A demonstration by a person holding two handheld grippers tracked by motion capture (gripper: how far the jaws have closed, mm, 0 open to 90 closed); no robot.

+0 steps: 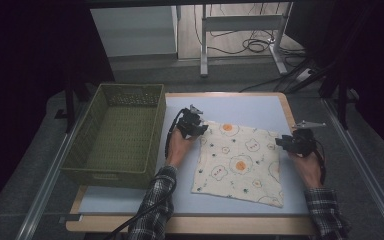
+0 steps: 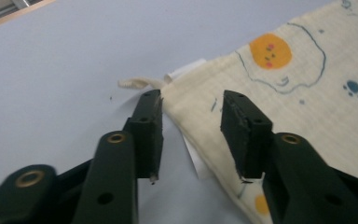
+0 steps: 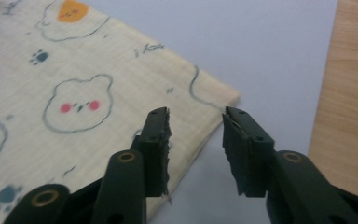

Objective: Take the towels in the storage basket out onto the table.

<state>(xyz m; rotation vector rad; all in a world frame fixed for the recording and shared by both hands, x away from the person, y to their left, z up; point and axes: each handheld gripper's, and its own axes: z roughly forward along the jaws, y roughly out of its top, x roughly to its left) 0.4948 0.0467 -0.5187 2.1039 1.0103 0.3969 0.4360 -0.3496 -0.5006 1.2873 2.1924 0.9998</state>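
Note:
A cream cloth (image 1: 240,162) printed with bears and fried eggs lies flat on the pale blue table mat (image 1: 240,107). My left gripper (image 1: 194,125) stands open at the cloth's far left corner. In the left gripper view its jaws straddle that corner of the cloth (image 2: 279,84), where a white tag (image 2: 184,72) and a cord loop (image 2: 135,83) stick out. My right gripper (image 1: 291,142) is open at the far right corner. The cloth's edge (image 3: 121,93) runs between its jaws in the right gripper view. Neither gripper holds the fabric.
An empty olive-green basket (image 1: 117,132) stands on the left, beside the mat. The table's wooden edge (image 3: 345,93) runs just right of the right gripper. A desk frame and cables (image 1: 250,40) stand on the floor beyond the table.

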